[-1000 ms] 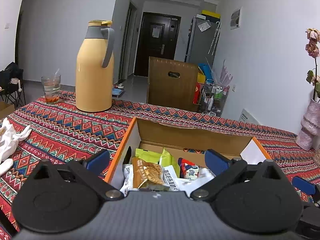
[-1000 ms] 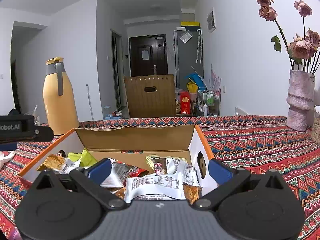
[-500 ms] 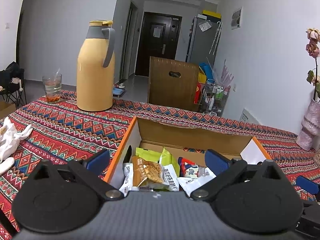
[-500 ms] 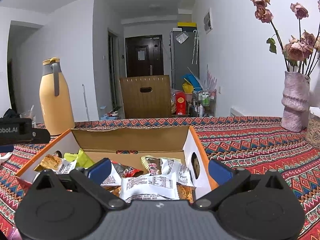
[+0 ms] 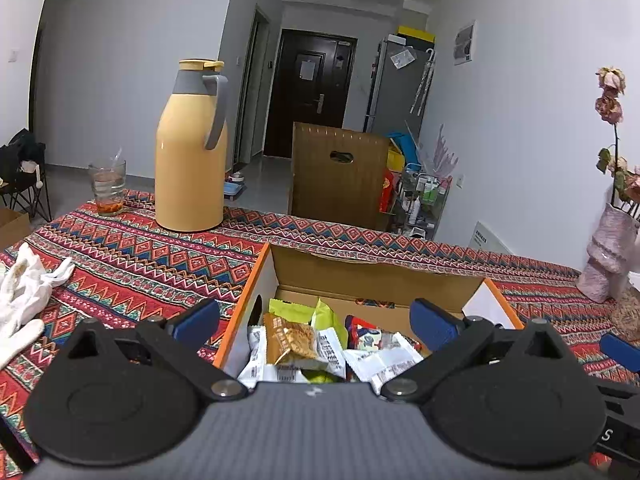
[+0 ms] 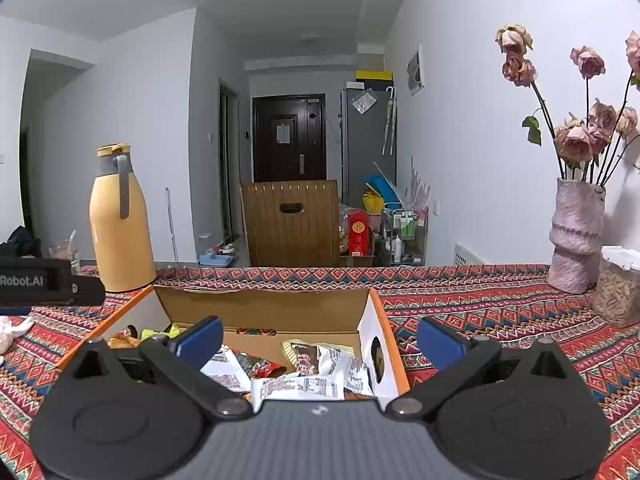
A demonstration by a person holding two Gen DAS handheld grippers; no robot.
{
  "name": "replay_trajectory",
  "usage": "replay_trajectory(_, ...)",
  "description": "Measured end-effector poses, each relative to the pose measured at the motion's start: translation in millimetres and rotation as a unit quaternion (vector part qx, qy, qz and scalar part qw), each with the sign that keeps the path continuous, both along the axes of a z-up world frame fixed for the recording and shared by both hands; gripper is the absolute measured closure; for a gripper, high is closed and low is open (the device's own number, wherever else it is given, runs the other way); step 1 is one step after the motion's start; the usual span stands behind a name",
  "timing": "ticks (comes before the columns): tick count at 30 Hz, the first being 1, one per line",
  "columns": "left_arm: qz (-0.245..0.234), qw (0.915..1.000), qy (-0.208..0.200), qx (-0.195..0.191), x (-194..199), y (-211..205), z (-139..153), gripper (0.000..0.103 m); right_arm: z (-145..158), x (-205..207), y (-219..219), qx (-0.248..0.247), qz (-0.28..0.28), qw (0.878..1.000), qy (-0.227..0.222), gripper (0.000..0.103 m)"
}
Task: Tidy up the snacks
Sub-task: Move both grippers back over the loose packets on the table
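Far ahead-left of the left gripper [image 5: 314,322]: glass [image 5: 107,187] and yellow flask [image 5: 191,148] on the patterned tablecloth [image 5: 132,264]; white gloves [image 5: 24,292] off to its left. Left gripper spread wide, empty, poised over the near left corner of the cardboard box [image 5: 360,276]. Directly ahead and below, between its fingers: snack packets [image 5: 292,338] heaped loose inside the box. Right gripper [image 6: 318,338] also spread wide, holding nothing, over the box's near right part; more packets [image 6: 304,384] just below. Ahead-right of it: vase [image 6: 574,236] and jar [image 6: 618,286], well apart from the box. Probably near the end: no packets visible on the cloth, all seemingly boxed though jumbled; perhaps tidying left.
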State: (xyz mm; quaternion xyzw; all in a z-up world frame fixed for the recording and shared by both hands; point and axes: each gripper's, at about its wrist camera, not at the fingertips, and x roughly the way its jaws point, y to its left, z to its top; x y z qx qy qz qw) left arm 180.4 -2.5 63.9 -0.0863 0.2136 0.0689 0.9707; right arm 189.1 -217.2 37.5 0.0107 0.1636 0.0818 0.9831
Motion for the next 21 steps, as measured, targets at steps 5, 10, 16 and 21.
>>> replay_trajectory(5,-0.008,0.9999,0.002,0.007,-25.9,-2.8,3.5,0.000,3.5,-23.5,0.9,-0.004,0.005,1.000,0.002,0.000)
replay_trajectory(10,-0.014,0.9998,0.006,0.010,-57.1,1.7,0.0,0.000,0.4,-54.1,-1.7,-0.002,0.005,1.000,0.010,0.000)
replay_trajectory(16,-0.019,0.9992,0.034,0.012,-85.7,9.6,-20.1,0.000,-15.5,-86.7,-1.7,-0.004,0.014,0.999,0.036,0.000)
replay_trajectory(21,-0.021,0.9977,0.063,0.008,-103.8,16.2,-40.4,0.000,-34.9,-106.3,3.7,-0.008,0.025,0.997,0.068,0.000)
